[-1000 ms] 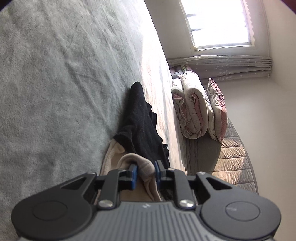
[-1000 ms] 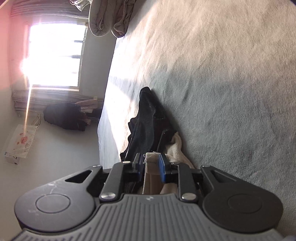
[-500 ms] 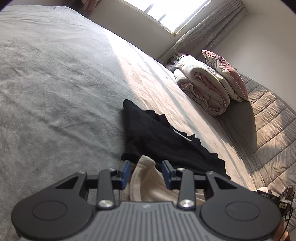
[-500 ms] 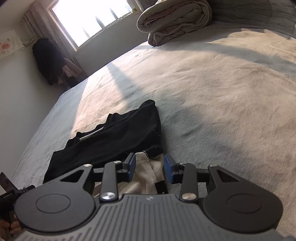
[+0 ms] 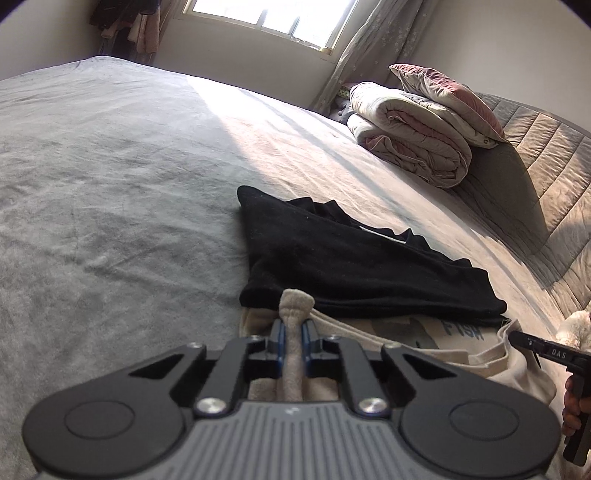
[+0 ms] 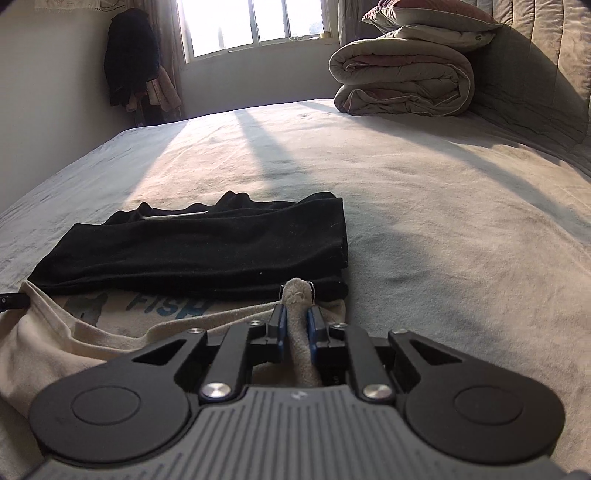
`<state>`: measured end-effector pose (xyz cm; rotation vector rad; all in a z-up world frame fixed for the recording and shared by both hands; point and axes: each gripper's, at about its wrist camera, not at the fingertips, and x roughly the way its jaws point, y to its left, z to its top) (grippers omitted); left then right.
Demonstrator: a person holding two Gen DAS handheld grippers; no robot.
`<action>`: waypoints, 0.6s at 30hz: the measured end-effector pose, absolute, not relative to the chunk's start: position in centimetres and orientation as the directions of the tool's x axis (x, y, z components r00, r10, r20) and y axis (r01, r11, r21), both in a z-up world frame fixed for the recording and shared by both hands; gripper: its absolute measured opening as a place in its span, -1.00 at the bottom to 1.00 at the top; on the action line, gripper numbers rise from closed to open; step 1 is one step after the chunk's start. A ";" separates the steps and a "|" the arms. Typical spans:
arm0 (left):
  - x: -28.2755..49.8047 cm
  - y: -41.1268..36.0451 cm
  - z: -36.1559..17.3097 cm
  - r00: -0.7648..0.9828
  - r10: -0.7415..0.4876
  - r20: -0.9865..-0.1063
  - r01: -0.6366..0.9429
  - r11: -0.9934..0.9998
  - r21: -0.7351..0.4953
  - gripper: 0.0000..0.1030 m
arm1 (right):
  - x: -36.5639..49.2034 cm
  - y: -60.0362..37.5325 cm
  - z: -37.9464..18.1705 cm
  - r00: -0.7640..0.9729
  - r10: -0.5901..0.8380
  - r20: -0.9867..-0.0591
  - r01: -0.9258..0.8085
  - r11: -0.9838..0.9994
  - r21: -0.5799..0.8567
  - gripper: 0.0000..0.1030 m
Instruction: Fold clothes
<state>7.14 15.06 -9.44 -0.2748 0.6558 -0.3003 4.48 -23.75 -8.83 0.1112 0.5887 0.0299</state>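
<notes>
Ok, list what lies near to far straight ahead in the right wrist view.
Right tool shut on a cream shirt fold → black garment → bare bed → window.

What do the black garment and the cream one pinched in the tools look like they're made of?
Black garment: soft matte knit, probably cotton jersey; it drapes in limp folds and shows lint specks. Cream garment: thicker fuzzy fabric, perhaps fleece or brushed cotton; the bunched bit in the right tool looks napped.
</notes>
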 end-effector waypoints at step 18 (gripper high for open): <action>5.8 16.1 -9.3 0.826 -0.308 -0.473 0.112 0.911 -0.397 -0.83 | 3.6 -24.0 -8.4 0.902 -0.040 -0.429 0.094 0.990 0.105 -0.85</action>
